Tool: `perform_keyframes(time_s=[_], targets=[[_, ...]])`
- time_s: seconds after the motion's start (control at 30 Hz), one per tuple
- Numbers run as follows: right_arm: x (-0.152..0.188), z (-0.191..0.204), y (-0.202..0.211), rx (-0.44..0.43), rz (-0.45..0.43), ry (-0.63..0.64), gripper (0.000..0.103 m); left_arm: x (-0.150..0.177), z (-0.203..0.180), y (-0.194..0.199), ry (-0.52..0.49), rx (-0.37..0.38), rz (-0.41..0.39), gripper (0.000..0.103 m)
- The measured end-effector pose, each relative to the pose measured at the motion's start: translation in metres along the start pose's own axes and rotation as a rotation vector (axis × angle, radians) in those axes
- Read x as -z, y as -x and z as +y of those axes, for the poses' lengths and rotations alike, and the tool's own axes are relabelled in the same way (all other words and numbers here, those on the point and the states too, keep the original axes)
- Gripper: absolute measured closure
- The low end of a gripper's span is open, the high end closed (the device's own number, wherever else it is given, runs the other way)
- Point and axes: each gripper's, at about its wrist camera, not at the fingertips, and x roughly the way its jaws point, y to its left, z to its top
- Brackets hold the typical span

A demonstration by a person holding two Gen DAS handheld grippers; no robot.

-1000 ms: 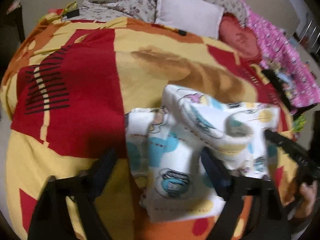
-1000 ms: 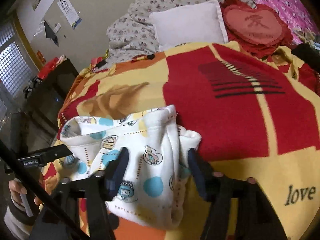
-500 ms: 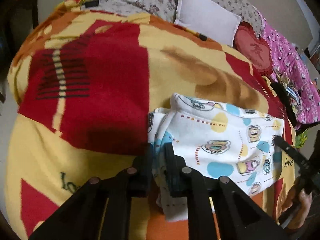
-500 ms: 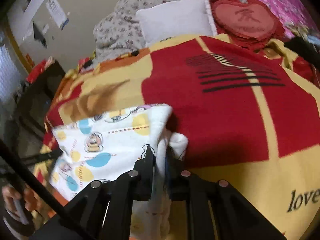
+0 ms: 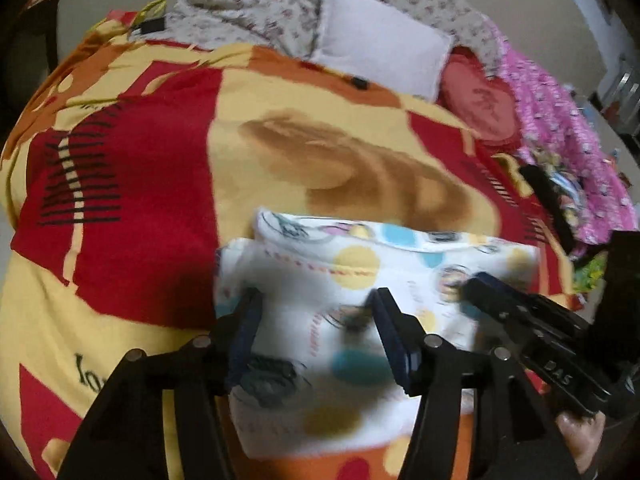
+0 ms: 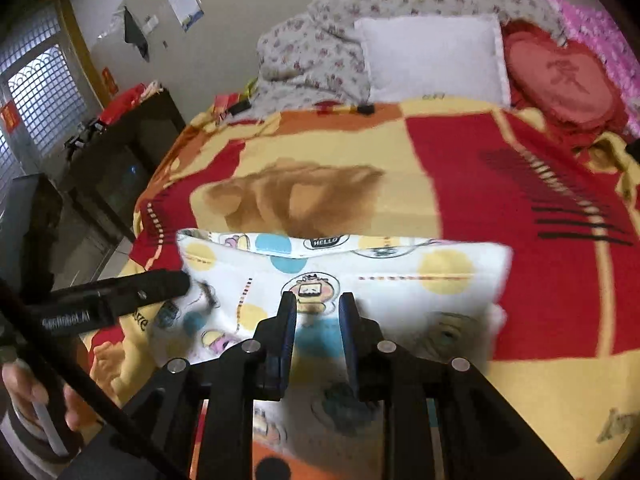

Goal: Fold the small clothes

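A small white garment with cartoon figures and blue and yellow dots [image 5: 360,264] lies folded flat on the red and yellow blanket [image 5: 140,160]. It also shows in the right wrist view [image 6: 400,276]. My left gripper [image 5: 316,300] is open, its fingers apart over the garment's left part. My right gripper [image 6: 318,302] is open with a narrow gap, over the garment's near middle, holding nothing. The right gripper's fingers [image 5: 520,320] reach in from the right in the left wrist view. The left gripper's finger [image 6: 132,292] reaches in from the left in the right wrist view.
A white pillow [image 6: 432,60], a red heart cushion [image 6: 560,76] and a flowered quilt [image 6: 320,52] lie at the bed's head. A pink blanket [image 5: 560,140] runs along the right side. A dark cabinet [image 6: 120,152] stands left of the bed.
Both grippers were shut on the garment's edges half a second ago and have opened. The garment has been let go and lies flat. Both grippers have shifted over its middle.
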Motion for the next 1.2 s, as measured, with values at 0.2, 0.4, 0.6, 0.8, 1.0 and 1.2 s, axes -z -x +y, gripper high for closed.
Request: perform_keyframes(time_s=[0.2,0.4,0.6,0.8,1.0,1.2], targets=[[-0.001,-0.021,-0.021,-0.011,0.023,-0.065,0.082,-0.005,0.012,-0.018,0.024,-0.013,0.024,0.046],[0.007,-0.013,0.016,-0.045,0.016,-0.051,0.068,0.004,0.02,0.006,0.029,0.008,0.001,0.044],[0.044,0.012,0.045,-0.021,0.035,0.053,0.06,0.03,0.023,0.01,0.046,0.042,0.025,0.037],[0.064,0.009,0.017,0.064,0.089,0.092,0.06,0.048,0.025,0.004,0.073,0.045,0.044,0.032],[0.039,0.021,0.036,0.038,0.029,0.106,0.06,0.048,0.032,0.022,0.103,0.05,0.01,0.029],[0.016,0.028,0.015,0.097,0.021,0.133,0.06,0.046,0.022,0.023,0.071,-0.006,0.007,0.027]])
